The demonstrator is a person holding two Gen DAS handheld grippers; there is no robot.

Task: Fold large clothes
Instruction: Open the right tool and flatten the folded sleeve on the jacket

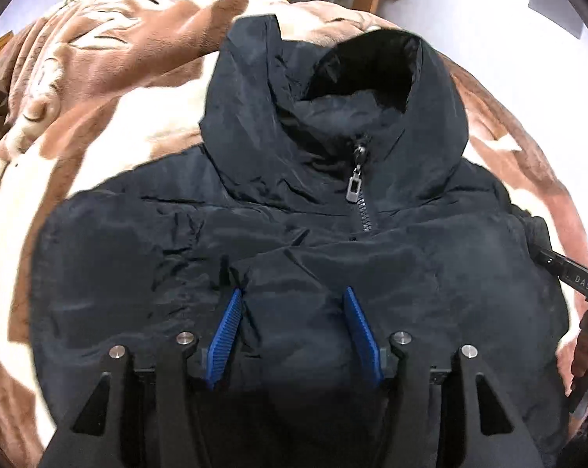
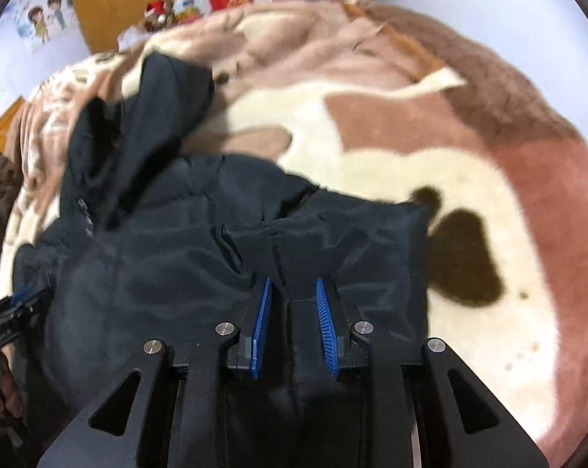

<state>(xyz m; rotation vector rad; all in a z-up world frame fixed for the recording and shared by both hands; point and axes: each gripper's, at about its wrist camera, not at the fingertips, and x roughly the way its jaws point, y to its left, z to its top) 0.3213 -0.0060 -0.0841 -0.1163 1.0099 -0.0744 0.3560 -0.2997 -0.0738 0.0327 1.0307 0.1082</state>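
Black, shiny padded fabric fills both my feeds: the jacket (image 1: 333, 202) lies front-up on the bed, collar end pointing away from me, long axis running from me toward the far wall. Only my left wrist view shows the zipper pull (image 1: 354, 187) and the open hood (image 1: 372, 74); my right wrist view shows the jacket's right edge against the brown-and-cream blanket (image 2: 391, 167). My left gripper (image 1: 294, 327) has its jaws moderately wide with a bunched fold of fabric between the blue pads. My right gripper (image 2: 292, 323) has its jaws narrower, a ridge of cloth between them; I cannot tell whether they pinch it.
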